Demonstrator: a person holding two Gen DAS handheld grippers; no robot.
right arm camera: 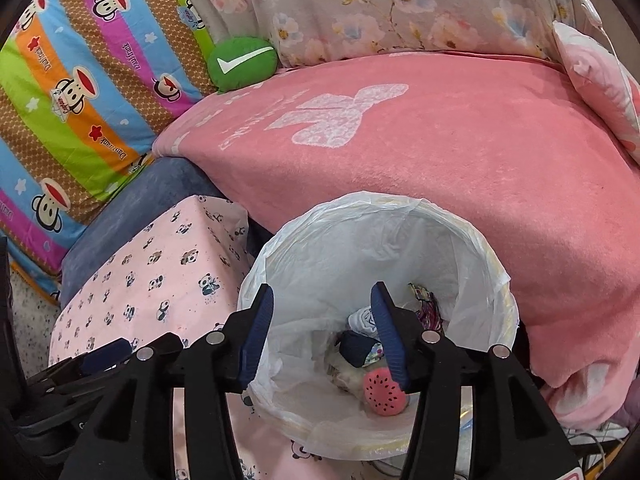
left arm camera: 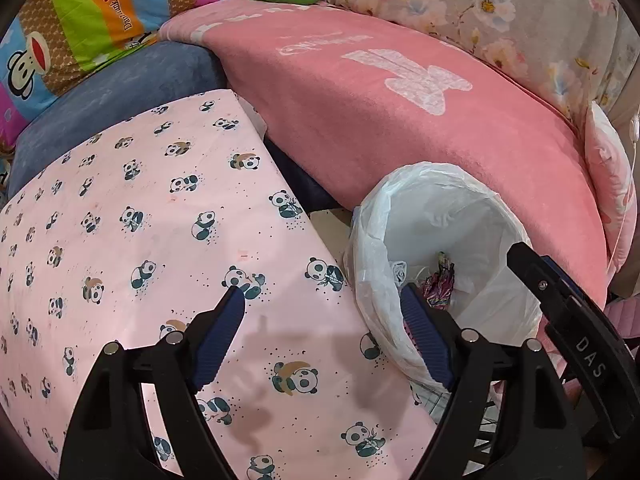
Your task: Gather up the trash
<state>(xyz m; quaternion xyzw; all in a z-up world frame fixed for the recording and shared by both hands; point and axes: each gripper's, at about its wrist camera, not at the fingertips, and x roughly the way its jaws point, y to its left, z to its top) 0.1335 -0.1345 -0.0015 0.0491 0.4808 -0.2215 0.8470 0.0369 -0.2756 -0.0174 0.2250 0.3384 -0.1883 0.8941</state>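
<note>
Bin: round trash bin lined with thin white plastic bag (right arm camera: 400,240), beside panda-print pink table corner (left arm camera: 140,220), holds pink seeded wedge (right arm camera: 384,394)
Right gripper (right arm camera: 322,336): spread, empty, above bin
Left gripper (left arm camera: 324,340): spread, empty
Handling: liner light, flimsy, slippery; pinch its rim

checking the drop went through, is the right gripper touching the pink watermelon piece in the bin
Apart. In the right wrist view the right gripper is open and empty over the bin; the watermelon piece lies at the bottom.

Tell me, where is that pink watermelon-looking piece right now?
The pink watermelon piece lies at the bottom of the bag-lined bin, beside a dark blue scrap, just below the right tool.
</note>
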